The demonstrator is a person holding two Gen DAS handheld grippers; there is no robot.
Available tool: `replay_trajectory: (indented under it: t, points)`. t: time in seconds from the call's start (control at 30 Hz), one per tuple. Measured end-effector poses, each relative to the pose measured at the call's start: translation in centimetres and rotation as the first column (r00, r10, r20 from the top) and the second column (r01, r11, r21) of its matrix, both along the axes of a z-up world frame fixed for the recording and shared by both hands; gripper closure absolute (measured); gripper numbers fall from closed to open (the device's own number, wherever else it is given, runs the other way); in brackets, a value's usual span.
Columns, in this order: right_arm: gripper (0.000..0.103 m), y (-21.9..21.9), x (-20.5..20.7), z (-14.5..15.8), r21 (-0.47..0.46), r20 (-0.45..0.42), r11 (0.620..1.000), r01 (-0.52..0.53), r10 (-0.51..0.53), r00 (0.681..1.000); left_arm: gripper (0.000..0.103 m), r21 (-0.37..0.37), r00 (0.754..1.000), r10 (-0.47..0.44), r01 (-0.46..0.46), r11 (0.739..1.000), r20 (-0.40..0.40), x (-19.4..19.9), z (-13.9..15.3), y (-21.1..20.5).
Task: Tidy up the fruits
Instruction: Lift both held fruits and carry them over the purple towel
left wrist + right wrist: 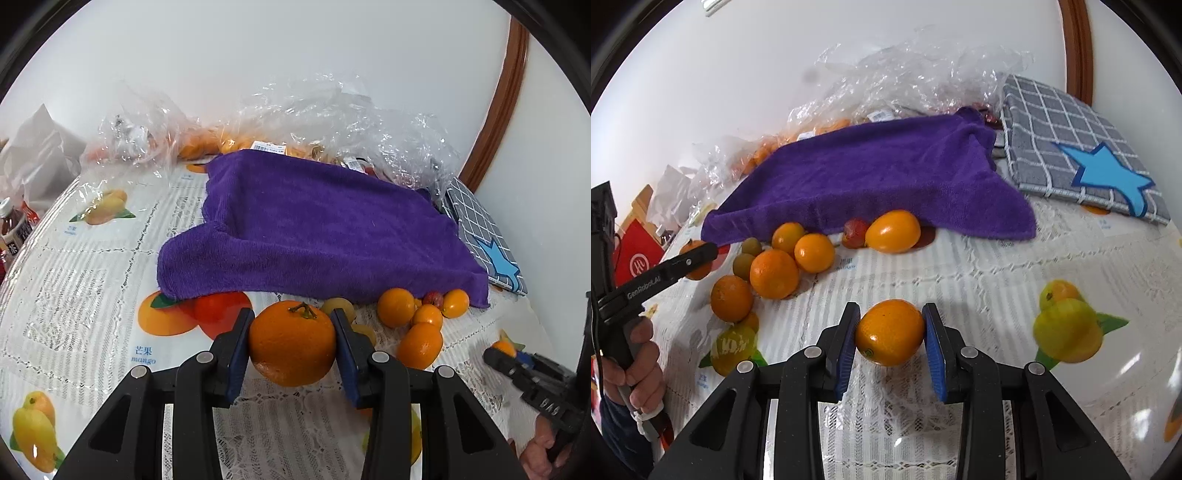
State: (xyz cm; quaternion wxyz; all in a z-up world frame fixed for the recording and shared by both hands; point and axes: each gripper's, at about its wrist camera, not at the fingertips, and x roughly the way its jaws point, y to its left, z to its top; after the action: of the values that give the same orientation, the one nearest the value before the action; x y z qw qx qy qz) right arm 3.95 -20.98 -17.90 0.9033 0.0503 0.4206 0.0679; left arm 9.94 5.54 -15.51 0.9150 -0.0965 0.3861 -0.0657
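My left gripper (291, 341) is shut on a large orange with a stem (291, 343), held just above the table. My right gripper (890, 332) is shut on a smooth orange fruit (890, 332). A purple towel (310, 225) lies spread behind them, also in the right wrist view (871, 173). Several loose oranges (774, 273) and small fruits lie along its front edge, with one larger smooth orange fruit (893, 231) and a small red fruit (855, 228). The left gripper shows from the side in the right wrist view (701, 254).
Crinkled clear plastic bags (332, 110) holding more oranges lie behind the towel by the wall. A grey checked cloth with a blue star (1082, 147) lies to the right. Bottles (11, 225) stand at the far left. The tablecloth (92, 258) bears fruit prints.
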Motion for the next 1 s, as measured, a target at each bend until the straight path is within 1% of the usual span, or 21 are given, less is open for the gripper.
replay_trajectory:
  t: [0.1, 0.23, 0.33, 0.4, 0.5, 0.6, 0.73, 0.8, 0.93, 1.0]
  points:
    - [0.068, -0.2, 0.3, 1.8, 0.007, 0.032, 1.000, -0.007, 0.007, 0.999, 0.063, -0.027, 1.000, -0.006, 0.006, 1.000, 0.006, 0.1, 1.1, 0.0]
    - [0.068, -0.3, 1.7, 4.7, -0.026, 0.097, 1.000, 0.004, -0.001, 0.995, 0.063, -0.016, 0.998, -0.005, 0.006, 1.000, 0.057, 0.8, 3.8, -0.3]
    - [0.068, -0.3, 3.3, 6.3, -0.035, 0.124, 0.999, 0.015, -0.011, 0.992, 0.063, -0.007, 0.995, 0.001, -0.001, 1.000, 0.099, 1.9, 5.9, -0.4]
    - [0.068, -0.2, 4.5, 7.0, -0.043, 0.141, 0.999, 0.020, -0.013, 0.990, 0.063, -0.003, 0.994, 0.008, -0.008, 1.000, 0.112, 2.9, 6.8, -0.5]
    - [0.068, -0.1, 6.3, 7.9, -0.052, 0.163, 0.998, 0.018, -0.009, 0.987, 0.063, -0.018, 0.991, 0.027, -0.024, 1.000, 0.130, 4.6, 7.6, -0.3]
    - [0.068, 0.3, 8.2, 8.4, -0.059, 0.177, 0.998, 0.011, -0.001, 0.984, 0.063, -0.018, 0.989, 0.053, -0.051, 0.999, 0.138, 6.4, 7.6, -0.3]
    - [0.068, 0.8, 11.0, 8.4, -0.069, 0.187, 0.998, -0.005, 0.018, 0.982, 0.063, -0.040, 0.990, 0.080, -0.076, 0.996, 0.115, 8.8, 6.2, 0.1]
    - [0.068, 1.0, 12.3, 7.8, -0.072, 0.173, 0.997, -0.010, 0.022, 0.985, 0.063, -0.050, 0.992, 0.089, -0.084, 0.995, 0.092, 9.8, 5.0, 0.3]
    - [0.068, 1.3, 14.2, 5.4, -0.083, 0.120, 0.996, -0.025, 0.035, 0.992, 0.063, -0.019, 0.996, 0.076, -0.076, 0.997, 0.051, 10.7, 2.9, 0.1]
    - [0.068, 1.3, 14.8, 3.7, -0.080, 0.086, 0.996, -0.037, 0.044, 0.995, 0.063, -0.022, 0.997, 0.069, -0.068, 0.997, 0.038, 11.0, 2.2, 0.1]
